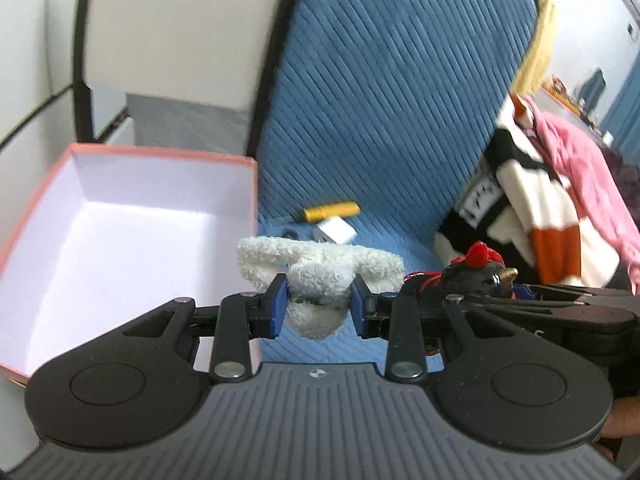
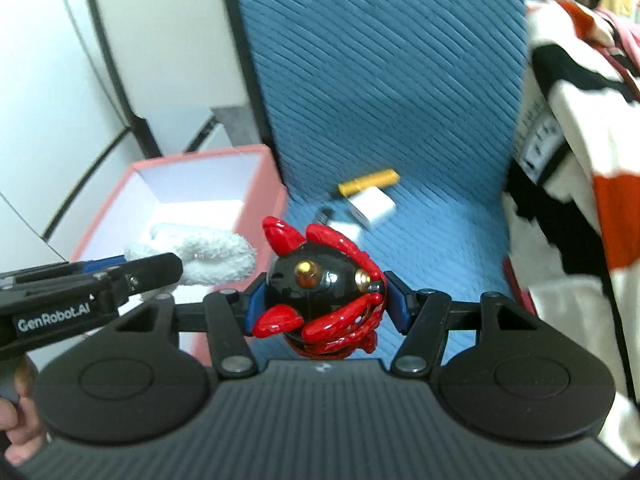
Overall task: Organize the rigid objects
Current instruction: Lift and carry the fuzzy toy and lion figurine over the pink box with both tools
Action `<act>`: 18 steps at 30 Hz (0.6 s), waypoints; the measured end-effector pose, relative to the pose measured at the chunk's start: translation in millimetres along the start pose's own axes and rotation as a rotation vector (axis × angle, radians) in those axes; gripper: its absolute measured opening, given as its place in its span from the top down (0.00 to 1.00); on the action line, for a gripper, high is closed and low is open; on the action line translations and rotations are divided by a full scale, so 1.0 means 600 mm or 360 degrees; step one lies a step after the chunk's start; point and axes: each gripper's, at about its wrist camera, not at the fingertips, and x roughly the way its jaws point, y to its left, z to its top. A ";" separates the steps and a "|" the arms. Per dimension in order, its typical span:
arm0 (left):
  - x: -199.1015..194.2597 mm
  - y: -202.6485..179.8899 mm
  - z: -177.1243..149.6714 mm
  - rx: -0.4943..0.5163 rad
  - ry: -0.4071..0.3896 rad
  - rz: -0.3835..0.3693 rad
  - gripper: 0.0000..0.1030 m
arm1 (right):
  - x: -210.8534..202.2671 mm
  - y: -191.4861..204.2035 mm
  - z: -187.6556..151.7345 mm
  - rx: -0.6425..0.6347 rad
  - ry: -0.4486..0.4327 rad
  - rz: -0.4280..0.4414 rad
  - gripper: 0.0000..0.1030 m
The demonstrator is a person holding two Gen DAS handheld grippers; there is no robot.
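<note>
Our left hand-held gripper point(image 1: 319, 306) was clenched on a fluffy white plush toy point(image 1: 318, 274), its long axis crosswise, raised beside the open pink box point(image 1: 120, 216). Our right hand-held gripper point(image 2: 325, 306) grasped a glossy round black-and-red figurine point(image 2: 326, 288), gold horn toward us. Beyond, on ribbed blue upholstery point(image 1: 380, 100), lay a yellow stick point(image 1: 330, 211) and a white block point(image 1: 335, 231).

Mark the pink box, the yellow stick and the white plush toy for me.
Pink box point(image 1: 256, 196), left wrist view, right wall.
Yellow stick point(image 2: 370, 183), right wrist view, middle of its body.
White plush toy point(image 1: 318, 284), left wrist view, fuzzy middle between the pads.
</note>
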 end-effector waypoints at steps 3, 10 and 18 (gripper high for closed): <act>-0.024 0.035 0.026 -0.0040 -0.0052 0.0039 0.64 | -0.004 0.032 0.021 -0.0048 -0.0032 0.0041 0.39; -0.066 0.123 0.058 -0.0123 -0.0109 0.0112 0.64 | 0.005 0.118 0.057 -0.0148 -0.0080 0.0139 0.39; -0.081 0.231 0.065 -0.0219 -0.0114 0.0217 0.64 | 0.053 0.212 0.064 -0.0240 -0.0046 0.0251 0.40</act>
